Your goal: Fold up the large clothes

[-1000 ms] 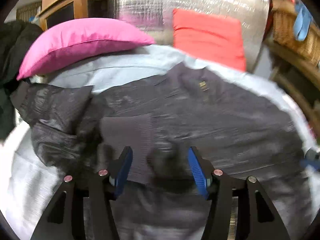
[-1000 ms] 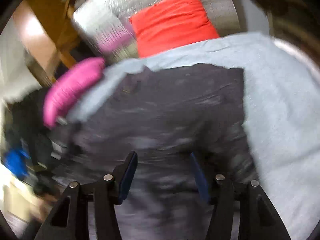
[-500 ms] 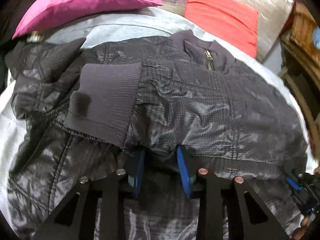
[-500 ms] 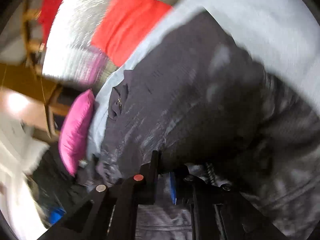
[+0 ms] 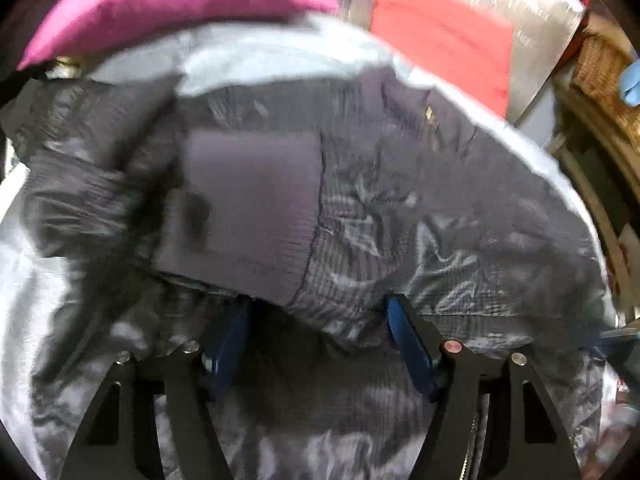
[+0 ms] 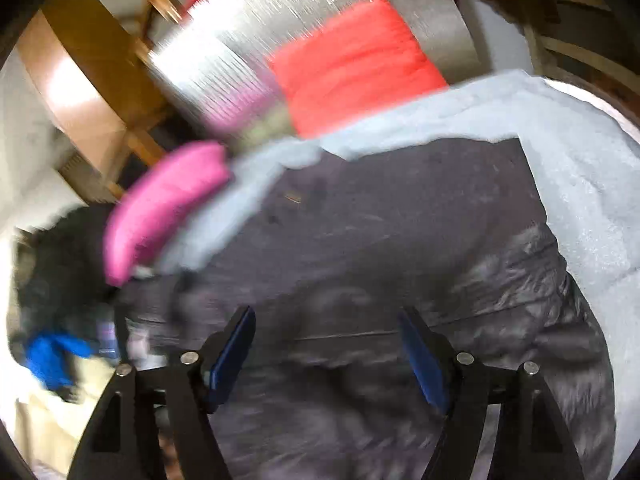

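A dark quilted jacket (image 5: 440,208) lies spread on a light grey sheet (image 5: 256,52), with a ribbed sleeve cuff (image 5: 248,208) laid across its chest and its zip collar (image 5: 430,114) at the far side. My left gripper (image 5: 320,320) sits at the near folded edge. Its jaws are opening, and the fold's edge lies loose between the blue pads (image 5: 408,344). In the right wrist view the jacket (image 6: 400,240) fills the middle. My right gripper (image 6: 326,344) hovers just over it, jaws opening, its pads (image 6: 420,352) gripping nothing.
A pink pillow (image 5: 160,4) and a red cushion (image 5: 444,28) lean at the head of the sheet against a silver foil mat (image 6: 280,28). A wicker basket (image 5: 600,68) stands on the right. Dark clothes (image 6: 60,264) and a blue item (image 6: 52,356) lie on the left.
Half a second ago both grippers were pinched narrow on the jacket's near folded edge. Both have now spread their jaws wide and let the fabric go. The right wrist view has swung back upright.
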Demonstrator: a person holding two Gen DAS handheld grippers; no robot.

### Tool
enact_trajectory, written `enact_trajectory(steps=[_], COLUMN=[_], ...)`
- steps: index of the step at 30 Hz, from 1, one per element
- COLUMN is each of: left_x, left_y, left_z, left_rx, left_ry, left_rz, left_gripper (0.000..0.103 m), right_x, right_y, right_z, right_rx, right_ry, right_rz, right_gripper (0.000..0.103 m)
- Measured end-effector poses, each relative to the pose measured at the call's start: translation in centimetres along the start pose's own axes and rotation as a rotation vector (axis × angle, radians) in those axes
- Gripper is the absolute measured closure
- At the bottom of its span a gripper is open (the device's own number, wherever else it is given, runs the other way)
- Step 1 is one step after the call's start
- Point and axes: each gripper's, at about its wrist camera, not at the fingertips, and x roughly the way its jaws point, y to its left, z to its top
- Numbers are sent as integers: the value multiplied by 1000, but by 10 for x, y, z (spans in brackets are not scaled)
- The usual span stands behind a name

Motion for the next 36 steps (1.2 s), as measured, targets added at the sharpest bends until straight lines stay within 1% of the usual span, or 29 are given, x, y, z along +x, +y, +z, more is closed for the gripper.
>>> enact_trajectory(steps=[1, 2, 3, 4, 5, 7, 8, 9, 11, 13, 14, 15, 17, 18, 19, 20, 22, 24, 26, 27, 30, 33, 34, 36], left_x=[-11, -28, -48, -61, -80, -104, -116, -122, -129, -132, -131, -131, -125, -122, -117, -120, -122, -123, -125, -125, -121, -121, -117, -117], left_y=[6, 14, 27, 41, 62, 106, 140, 171, 224, 281, 307, 337, 374, 386, 396, 399, 397, 405, 410, 411, 404, 405, 405, 406], left_z=[1, 0, -2, -3, -6, -11, -16, -19, -29, -39, -46, -56, -76, -85, -93, -100, -107, -116, -120, -120, -118, -123, -119, -123], left_rx=[0, 13, 32, 42, 34, -18, -64, -112, -208, -340, -412, -490, -575, -596, -608, -599, -611, -631, -646, -644, -625, -621, -619, -612], left_ry=[-16, -43, -95, -146, -211, -305, -346, -352, -344, -330, -329, -328, -309, -301, -300, -348, -389, -437, -471, -484, -496, -525, -531, -549], left_rz=[-16, -40, -57, -50, -1, 106, 182, 239, 303, 345, 342, 314, 259, 243, 224, 188, 133, 71, 28, 23, 24, 14, 13, 13], left_gripper=[32, 32, 30, 22, 15, 11, 11, 11, 11, 11, 11, 11, 11, 11, 11, 10, 8, 6, 6, 6, 4, 4, 4, 4], right_x=[11, 4, -3, -9, -18, -29, -35, -40, -41, -35, -27, -22, -11, -1, 9, 19, 43, 71, 106, 129, 176, 233, 243, 272], right_y=[-5, -3, 3, 6, 12, 34, 49, 66, 104, 156, 182, 211, 259, 291, 314, 343, 398, 445, 486, 508, 550, 593, 600, 624], right_z=[-2, -4, -5, -5, -6, -6, -7, -11, -17, -26, -30, -37, -51, -57, -61, -66, -76, -82, -81, -84, -99, -116, -118, -120], right_rx=[9, -20, -46, -52, -62, -126, -172, -213, -295, -433, -498, -576, -693, -755, -798, -849, -931, -970, -973, -969, -1008, -1096, -1113, -1142], right_ry=[23, -35, -49, -58, -83, -122, -143, -159, -167, -166, -168, -168, -153, -138, -132, -129, -117, -101, -77, -69, -40, -27, -29, -50], right_rz=[7, 11, -6, -11, -5, -29, -40, -44, -47, -39, -44, -47, -22, -6, -2, 1, 19, 34, 50, 47, 39, -11, -24, -70], right_gripper=[25, 26, 26, 26, 26, 26, 26, 26, 26, 26, 26, 26, 26, 26, 26, 26, 26, 26, 26, 26, 26, 26, 27, 27])
